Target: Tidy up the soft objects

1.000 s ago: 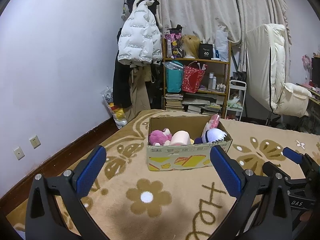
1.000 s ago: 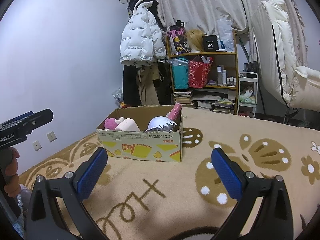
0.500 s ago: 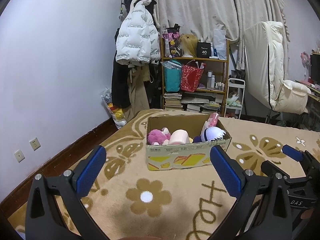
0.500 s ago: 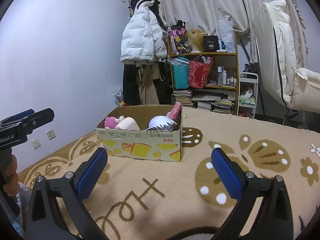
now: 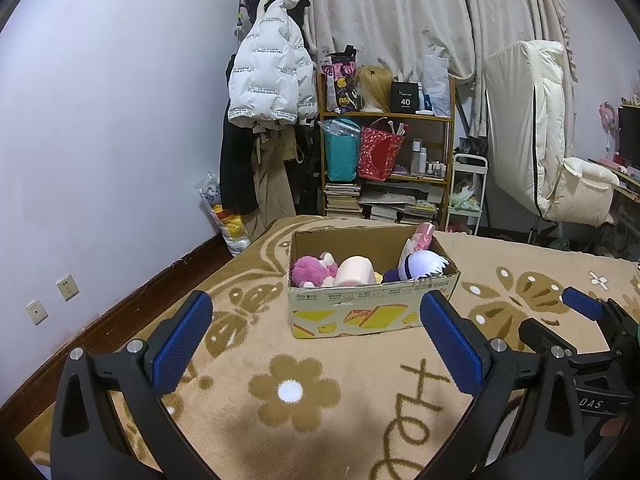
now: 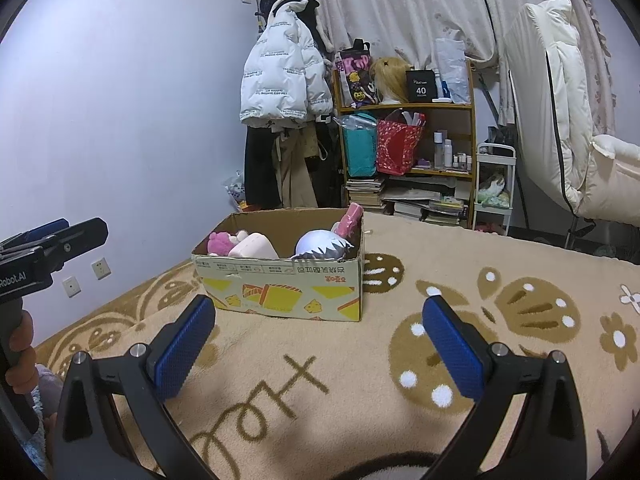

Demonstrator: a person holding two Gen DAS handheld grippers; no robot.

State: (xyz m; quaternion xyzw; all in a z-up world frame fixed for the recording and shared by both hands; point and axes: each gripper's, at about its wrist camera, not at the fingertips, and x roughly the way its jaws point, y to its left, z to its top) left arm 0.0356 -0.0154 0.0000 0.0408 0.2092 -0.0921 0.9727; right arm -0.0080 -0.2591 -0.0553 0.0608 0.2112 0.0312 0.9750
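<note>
An open cardboard box sits on the beige patterned blanket. In it lie a pink plush, a pale pink plush, a white and purple plush and a pink packet. My left gripper is open and empty, well short of the box. My right gripper is open and empty, also short of the box. The right gripper shows in the left wrist view, and the left gripper in the right wrist view.
The blanket covers a bed. Beyond it stand a shelf with bags, books and bottles, hanging coats, a white cart and a cream chair. A wall is at the left.
Both views have shifted only slightly. The left gripper has lifted a little, so the box sits lower in its view. Both grippers stay open and empty.
</note>
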